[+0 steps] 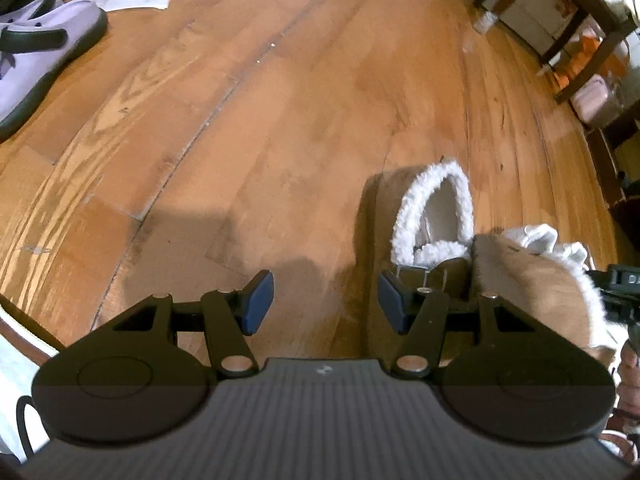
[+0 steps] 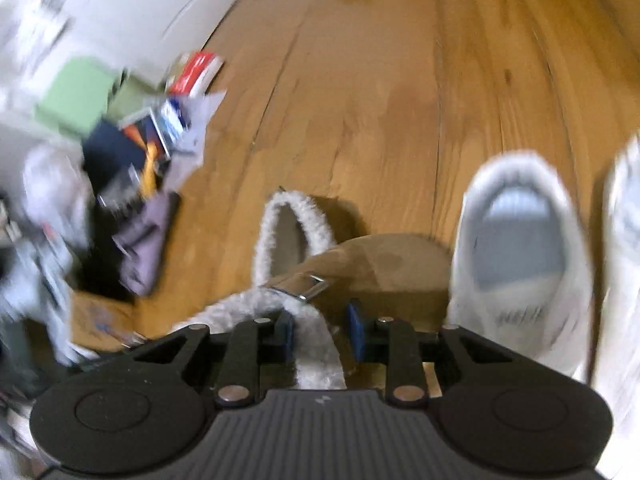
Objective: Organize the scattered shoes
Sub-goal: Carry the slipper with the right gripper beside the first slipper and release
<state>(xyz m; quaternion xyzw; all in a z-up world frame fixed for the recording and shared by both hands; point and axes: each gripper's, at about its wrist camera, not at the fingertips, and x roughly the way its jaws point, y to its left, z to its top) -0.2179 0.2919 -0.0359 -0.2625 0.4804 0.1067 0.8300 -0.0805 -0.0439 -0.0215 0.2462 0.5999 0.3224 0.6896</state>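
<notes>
Floor (image 1: 280, 100): bare wood ahead, room to set a shoe down.
White sneakers (image 2: 520, 280): side by side at the right; judged the row to line up against.
Tan slippers: one (image 2: 288, 236) on the floor, fleece opening up; the other (image 2: 320, 344) in the right gripper (image 2: 320, 340), jaws clamped on its fleece rim.
Lilac clog (image 1: 40, 52): lies well apart, far left.
Left gripper (image 1: 326, 300): jaws spread, empty.
Doing it well: keep the rim pinched and lower the slipper level beside its mate.
</notes>
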